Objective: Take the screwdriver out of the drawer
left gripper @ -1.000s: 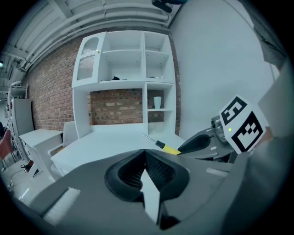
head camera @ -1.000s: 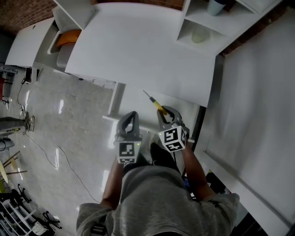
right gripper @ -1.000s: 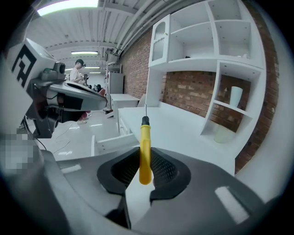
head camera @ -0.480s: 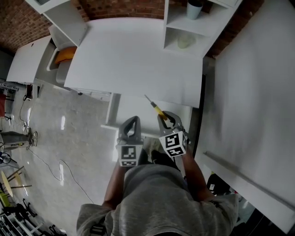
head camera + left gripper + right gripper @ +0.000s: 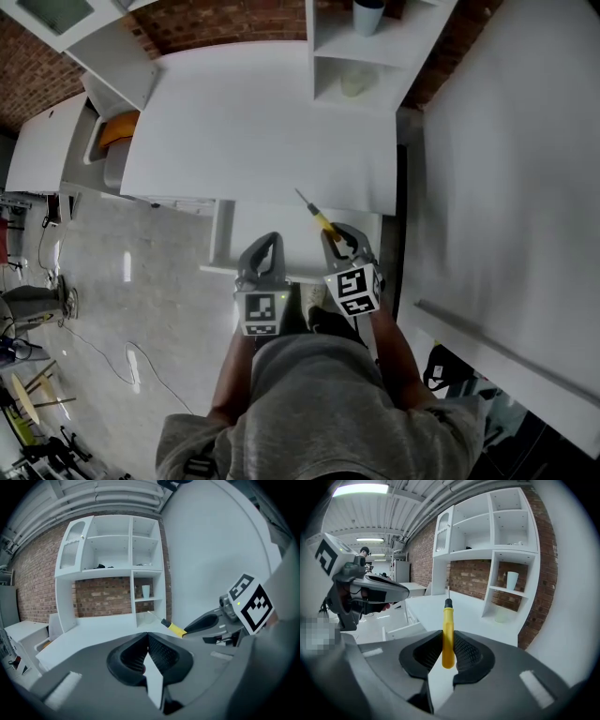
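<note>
In the head view, our right gripper (image 5: pixel 336 236) holds the screwdriver (image 5: pixel 320 218) over the open drawer (image 5: pixel 267 223), with its tip near the desk (image 5: pixel 253 122) edge. The left gripper view shows our left gripper (image 5: pixel 146 641) closed on nothing. In the right gripper view the jaws clamp only the handle's lower end, so we judge a knock against the desk could twist it loose.
</note>
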